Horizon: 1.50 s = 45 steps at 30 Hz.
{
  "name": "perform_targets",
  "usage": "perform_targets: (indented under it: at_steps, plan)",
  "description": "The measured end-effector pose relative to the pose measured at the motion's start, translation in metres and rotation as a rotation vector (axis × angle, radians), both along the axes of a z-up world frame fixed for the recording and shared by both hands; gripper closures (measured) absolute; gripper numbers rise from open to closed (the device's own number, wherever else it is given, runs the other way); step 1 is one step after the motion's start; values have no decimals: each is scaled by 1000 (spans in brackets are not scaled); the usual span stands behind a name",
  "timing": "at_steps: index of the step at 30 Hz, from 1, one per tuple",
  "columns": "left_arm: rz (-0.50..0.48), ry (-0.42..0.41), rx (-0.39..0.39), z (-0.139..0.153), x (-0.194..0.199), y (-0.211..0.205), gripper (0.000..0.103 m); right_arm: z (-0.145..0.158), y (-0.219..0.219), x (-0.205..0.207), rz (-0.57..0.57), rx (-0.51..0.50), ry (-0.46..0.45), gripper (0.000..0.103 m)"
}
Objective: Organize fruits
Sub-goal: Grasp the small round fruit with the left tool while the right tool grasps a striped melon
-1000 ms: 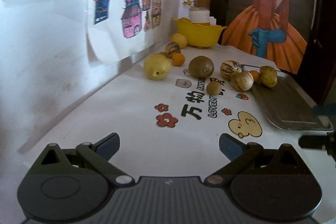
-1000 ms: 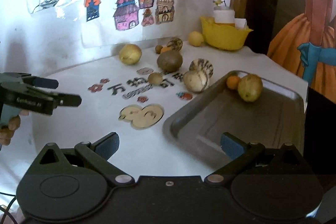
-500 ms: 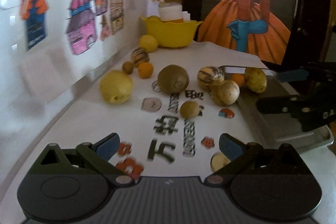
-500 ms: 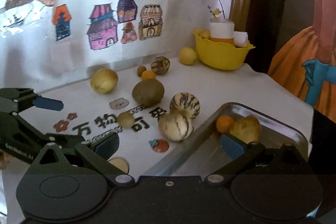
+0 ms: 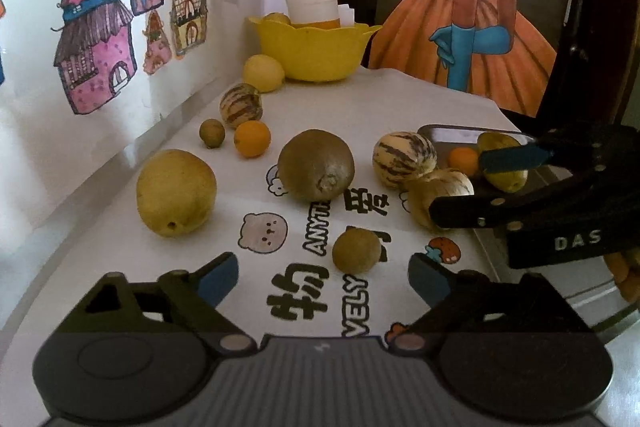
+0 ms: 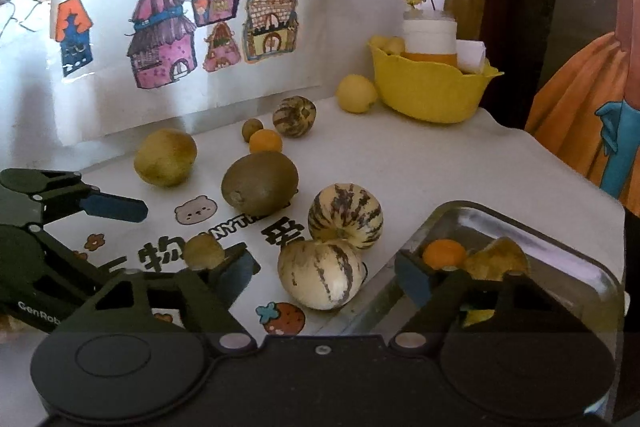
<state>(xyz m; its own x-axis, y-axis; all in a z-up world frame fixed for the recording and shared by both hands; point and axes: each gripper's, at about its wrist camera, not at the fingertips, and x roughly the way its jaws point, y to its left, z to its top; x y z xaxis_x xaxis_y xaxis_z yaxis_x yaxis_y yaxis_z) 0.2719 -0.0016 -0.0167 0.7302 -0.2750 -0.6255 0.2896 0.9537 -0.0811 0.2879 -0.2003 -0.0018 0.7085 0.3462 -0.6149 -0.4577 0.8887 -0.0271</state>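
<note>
Several fruits lie on the white table. My left gripper (image 5: pixel 322 277) is open and empty, with a small brown-green fruit (image 5: pixel 356 251) just ahead between its fingers. My right gripper (image 6: pixel 324 273) is open and empty, a pale striped melon (image 6: pixel 320 275) between its fingers. A second striped melon (image 6: pixel 346 217), a large brown fruit (image 6: pixel 260 183) and a yellow-green fruit (image 6: pixel 165 157) lie behind. The metal tray (image 6: pixel 520 227) at right holds a small orange (image 6: pixel 444 253) and a yellow fruit (image 6: pixel 498 259). In the left wrist view the right gripper (image 5: pixel 472 187) is over the pale melon (image 5: pixel 440 195).
A yellow bowl (image 6: pixel 430 87) with a white jar stands at the back by the wall. A yellow fruit (image 6: pixel 355 93), a striped fruit (image 6: pixel 294 116), a small orange (image 6: pixel 265 141) and a small brown fruit (image 6: pixel 252 128) lie near the wall. Drawings hang on the wall.
Both grippers have moved forward toward the fruits. The left has closed in on the small brown-green fruit, the right on the pale striped melon. Both stay open.
</note>
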Motion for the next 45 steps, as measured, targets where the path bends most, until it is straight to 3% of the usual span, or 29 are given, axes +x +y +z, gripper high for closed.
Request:
perform_targets:
  at_steps: [5,13,21,45]
  plan:
    - [-36,3,-8,-2,3,-3,21,-5,-1,7,-2,15,18,42]
    - [-58,1,-23,-4,8,-7,37,-8,-1,11,19,30,28,49]
    - [-74,3,-46,-4,11,-7,71,-10,-2,12,23,41,32,50]
    - [-8,28,-110,-2,11,-1,73,-13,-2,18,30,50,56,51]
